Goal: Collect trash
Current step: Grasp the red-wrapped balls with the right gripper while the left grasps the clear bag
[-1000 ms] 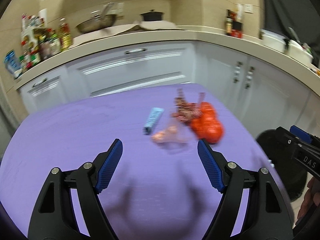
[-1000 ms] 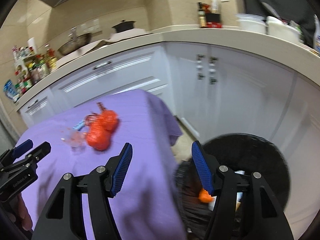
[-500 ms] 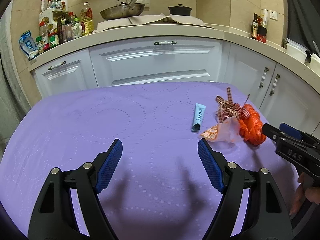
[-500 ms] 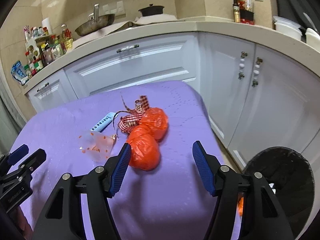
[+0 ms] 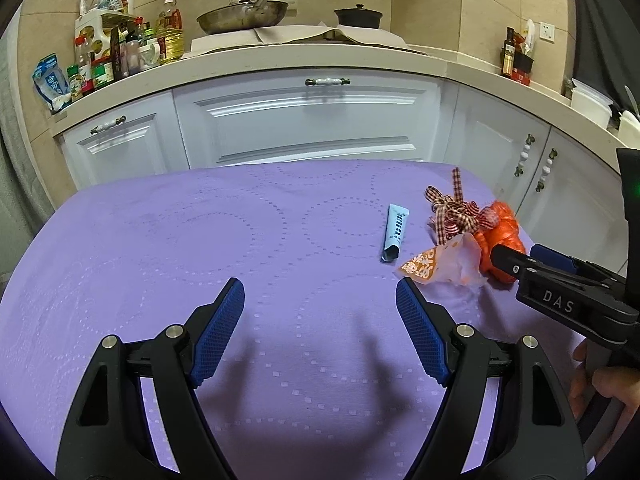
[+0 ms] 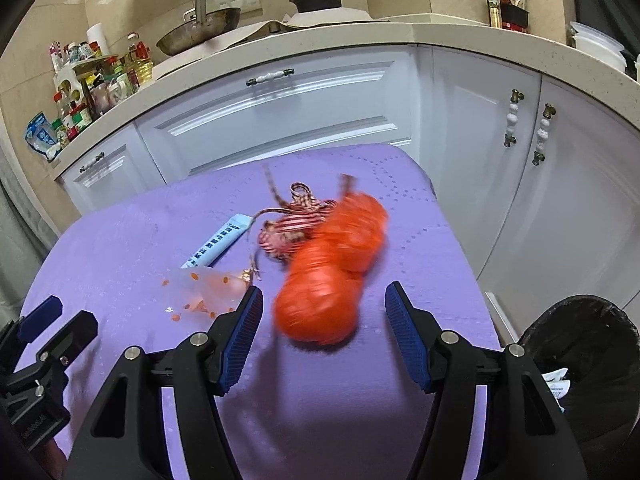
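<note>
orange bag (image 6: 320,292) sits just beyond the open right claw (image 6: 324,308).

Trash grouped on table (image 5: 168,248), toward its right far corner. Tube (image 5: 395,232) placed left of ribbon (image 5: 454,216). Bag (image 6: 332,268) set right of ribbon, touching it. Wrapper (image 5: 444,262) laid nearer than tube, left of bag. Bin (image 6: 592,344) stood on floor, right of table. Cabinets (image 5: 312,120) ranged behind table; pan (image 5: 242,14) and pot (image 5: 358,16) kept on counter above.
</note>
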The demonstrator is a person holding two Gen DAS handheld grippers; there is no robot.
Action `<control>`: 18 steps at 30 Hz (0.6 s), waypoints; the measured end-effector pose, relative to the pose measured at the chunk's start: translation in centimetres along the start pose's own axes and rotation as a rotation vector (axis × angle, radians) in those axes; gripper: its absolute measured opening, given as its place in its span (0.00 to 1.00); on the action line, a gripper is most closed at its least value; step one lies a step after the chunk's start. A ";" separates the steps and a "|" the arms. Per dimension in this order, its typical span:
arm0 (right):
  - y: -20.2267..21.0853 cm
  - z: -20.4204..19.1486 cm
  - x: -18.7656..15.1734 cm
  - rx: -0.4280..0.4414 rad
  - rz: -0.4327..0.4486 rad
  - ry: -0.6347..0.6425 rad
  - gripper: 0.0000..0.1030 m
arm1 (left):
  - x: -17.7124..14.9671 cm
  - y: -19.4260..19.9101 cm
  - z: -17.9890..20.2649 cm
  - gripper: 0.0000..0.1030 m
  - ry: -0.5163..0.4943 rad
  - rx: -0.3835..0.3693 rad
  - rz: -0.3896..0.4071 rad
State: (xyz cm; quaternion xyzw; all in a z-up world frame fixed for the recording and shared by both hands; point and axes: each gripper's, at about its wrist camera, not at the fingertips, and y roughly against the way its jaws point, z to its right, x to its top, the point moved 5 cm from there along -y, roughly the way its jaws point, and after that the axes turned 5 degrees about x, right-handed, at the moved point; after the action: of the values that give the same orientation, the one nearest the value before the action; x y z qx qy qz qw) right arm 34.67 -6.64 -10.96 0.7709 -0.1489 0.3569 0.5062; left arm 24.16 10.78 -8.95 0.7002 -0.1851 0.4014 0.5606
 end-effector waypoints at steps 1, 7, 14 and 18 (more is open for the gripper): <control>0.0 -0.1 0.0 0.000 0.002 0.004 0.61 | 0.0 0.0 0.0 0.74 0.003 0.000 -0.001; -0.8 0.1 0.5 -0.032 -0.009 -0.003 0.62 | 0.1 -0.2 -0.2 0.74 0.005 -0.001 -0.003; -1.0 0.5 0.2 -0.022 -0.046 0.012 0.39 | 0.1 -0.2 1.4 0.74 -0.011 -0.036 -0.007; 0.1 1.6 0.0 -0.024 -0.026 -0.009 0.38 | 0.1 -0.2 3.5 0.75 -0.044 -0.069 -0.009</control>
State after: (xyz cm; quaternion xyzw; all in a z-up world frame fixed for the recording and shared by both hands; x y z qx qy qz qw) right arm 35.22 -8.10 -11.25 0.7682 -0.1452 0.3450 0.5193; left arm 25.63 7.66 -9.14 0.6902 -0.2079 0.3766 0.5819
